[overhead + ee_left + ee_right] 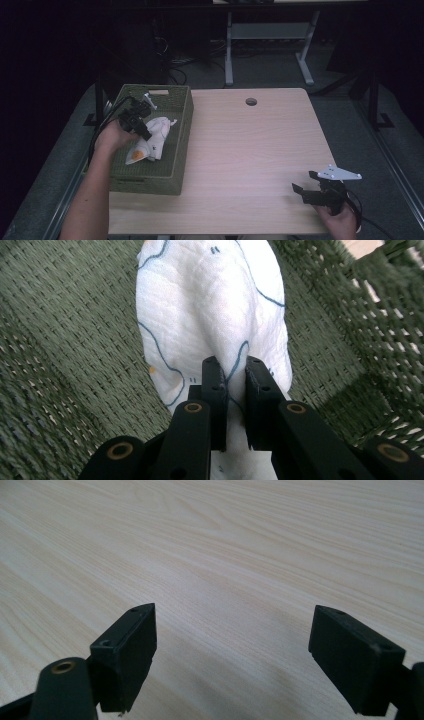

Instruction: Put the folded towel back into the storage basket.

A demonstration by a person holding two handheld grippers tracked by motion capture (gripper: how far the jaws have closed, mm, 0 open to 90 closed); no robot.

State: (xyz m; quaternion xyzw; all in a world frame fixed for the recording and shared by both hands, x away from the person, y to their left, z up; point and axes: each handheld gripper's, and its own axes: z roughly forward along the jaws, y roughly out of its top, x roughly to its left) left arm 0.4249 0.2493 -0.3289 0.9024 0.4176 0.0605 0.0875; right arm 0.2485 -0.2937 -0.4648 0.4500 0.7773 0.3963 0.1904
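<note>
A white cloth [151,141] with thin blue lines and an orange patch lies inside the green woven basket [176,165] at the table's left. My left gripper [145,133] reaches into the basket, and in the left gripper view its jaws pinch a fold of the white cloth [210,305], shut on it [235,377]. My right gripper [305,182] rests low over the bare wood near the table's front right corner. Its jaws stand wide apart in the right gripper view [232,640], nothing between them.
The light wooden table [250,150] has a round cable hole [251,101] near its far edge. Basket walls [360,315] rise close around the cloth. Beyond the table stand a desk frame [270,45] and dark floor.
</note>
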